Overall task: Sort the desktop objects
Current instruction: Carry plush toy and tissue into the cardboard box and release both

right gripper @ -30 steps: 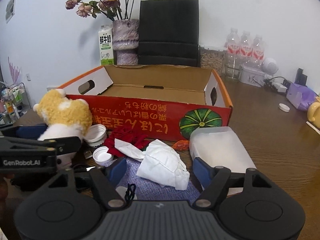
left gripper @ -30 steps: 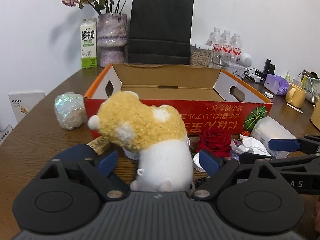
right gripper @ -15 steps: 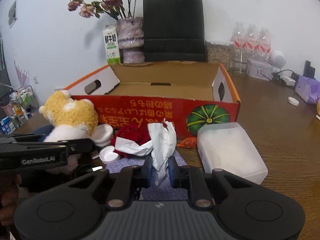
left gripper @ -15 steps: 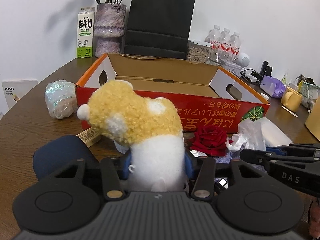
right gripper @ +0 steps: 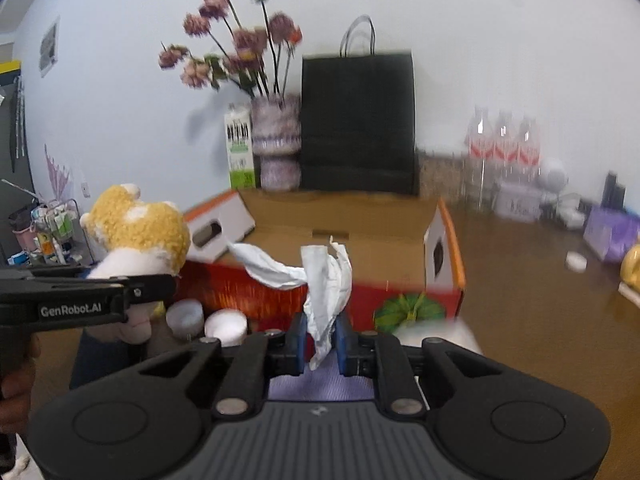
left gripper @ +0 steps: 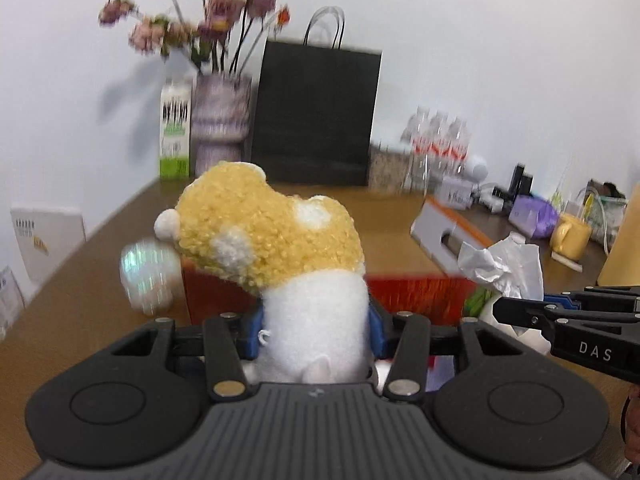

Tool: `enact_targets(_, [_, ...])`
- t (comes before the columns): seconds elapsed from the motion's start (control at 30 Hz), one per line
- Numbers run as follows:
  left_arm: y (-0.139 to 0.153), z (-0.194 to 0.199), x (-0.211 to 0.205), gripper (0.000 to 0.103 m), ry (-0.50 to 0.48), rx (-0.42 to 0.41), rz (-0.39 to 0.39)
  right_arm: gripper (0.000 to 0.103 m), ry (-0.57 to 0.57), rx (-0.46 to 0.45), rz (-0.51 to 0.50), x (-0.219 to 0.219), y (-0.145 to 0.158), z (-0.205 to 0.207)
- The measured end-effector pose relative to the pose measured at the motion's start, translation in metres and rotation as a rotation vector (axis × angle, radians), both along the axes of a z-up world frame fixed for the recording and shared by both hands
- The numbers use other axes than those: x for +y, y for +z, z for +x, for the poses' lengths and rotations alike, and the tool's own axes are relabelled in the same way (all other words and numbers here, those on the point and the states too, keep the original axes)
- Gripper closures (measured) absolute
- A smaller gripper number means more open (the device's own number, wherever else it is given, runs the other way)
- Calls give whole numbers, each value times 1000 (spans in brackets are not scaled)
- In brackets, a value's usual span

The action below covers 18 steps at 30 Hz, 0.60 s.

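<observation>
- Both views are blurred behind the grippers: the print on the green-and-white milk carton (left gripper: 175,132) and the red labels of the clear water bottles (right gripper: 505,140) cannot be read.
- In the left wrist view, the yellow-and-white plush toy (left gripper: 276,248) hides most of the red-and-orange cardboard box (left gripper: 416,292); only a red strip and one white flap with a handle slot show.
- The shiny iridescent bundle (left gripper: 148,276) left of the box is too smeared to identify.
- Readable writing: "DAS" on the side of the right gripper as the left wrist view shows it, and "GenRobot.AI" on the side of the left gripper as the right wrist view shows it.
- The left gripper (left gripper: 316,330) has its blue-padded jaws clamped on the toy's white body, low down; the yellow head rises above the jaws, held off the brown wooden table (left gripper: 80,320) in front of the box.
- The right gripper (right gripper: 322,338) has its jaws pinched on a crumpled white tissue (right gripper: 316,280), whose lower tail hangs between the pads while the rest fans up in front of the box's red wall (right gripper: 248,292).
- Below the tissue lies a purple cloth (right gripper: 320,380), mostly hidden by the gripper body.
- Two white round lids (right gripper: 226,326) sit on the table against the box front.
- A black paper bag (right gripper: 356,120) and a mottled purple vase of dried pink flowers (right gripper: 276,140) stand behind the box.
</observation>
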<state>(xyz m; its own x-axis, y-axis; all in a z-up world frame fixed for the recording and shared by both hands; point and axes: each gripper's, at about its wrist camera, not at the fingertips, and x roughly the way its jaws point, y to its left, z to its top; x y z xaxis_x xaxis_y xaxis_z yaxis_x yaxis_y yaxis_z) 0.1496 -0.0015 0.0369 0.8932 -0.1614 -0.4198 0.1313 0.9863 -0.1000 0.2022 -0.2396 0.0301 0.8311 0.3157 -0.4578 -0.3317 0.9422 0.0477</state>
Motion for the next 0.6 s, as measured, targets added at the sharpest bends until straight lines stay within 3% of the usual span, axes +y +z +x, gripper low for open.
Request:
enact_targets(0.13, [31,16,-1,54,-4,-69,26,89,-10,-72,-11,-1,29,13])
enact_targets(0.27, [58,46,-5,54,1,-97,36,89,-24,-85,-19,-1,53,46])
enact_targets(0.4, [70,87,-8,54,15,-53,52,89,-44,-48,-38,2,66,89])
enact_targets(0.6, [60,147,-11,54,20,80,82,89,-79,47,-56,11,62,154])
